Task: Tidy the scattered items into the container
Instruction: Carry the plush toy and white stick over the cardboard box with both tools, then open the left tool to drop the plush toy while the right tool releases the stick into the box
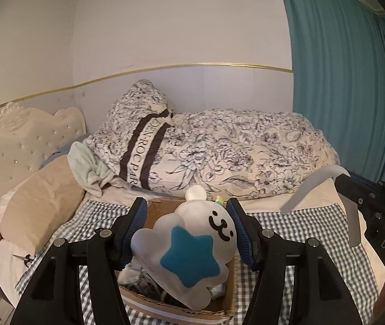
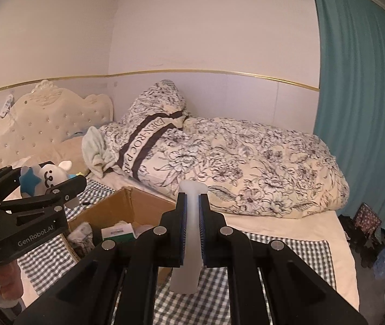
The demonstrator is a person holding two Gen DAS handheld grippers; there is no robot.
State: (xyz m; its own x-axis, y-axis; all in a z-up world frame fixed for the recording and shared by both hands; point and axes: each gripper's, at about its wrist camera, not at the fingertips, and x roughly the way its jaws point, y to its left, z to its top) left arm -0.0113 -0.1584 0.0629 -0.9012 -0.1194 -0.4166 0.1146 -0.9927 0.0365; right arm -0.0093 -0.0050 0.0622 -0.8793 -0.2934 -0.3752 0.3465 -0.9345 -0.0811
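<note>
My left gripper [image 1: 187, 230] is shut on a white plush toy [image 1: 192, 246] with a blue star and a smiling face, and holds it just above the open cardboard box [image 1: 162, 302]. The toy and left gripper also show in the right wrist view [image 2: 47, 180], left of the box [image 2: 127, 205]. My right gripper [image 2: 192, 222] is shut on a white plastic shoehorn [image 2: 191, 233], held above the checked cloth right of the box. The shoehorn [image 1: 325, 187] shows at the right in the left wrist view. The box holds a green-and-white carton [image 2: 118, 233] and several wrapped items.
The box stands on a grey checked cloth [image 2: 287, 260] on a bed. A floral duvet [image 2: 246, 168] and pillow lie behind it, a tan cushion [image 1: 40, 203] and small scissors [image 1: 26, 258] to the left. Teal curtain [image 2: 368, 108] and bags on the floor at right.
</note>
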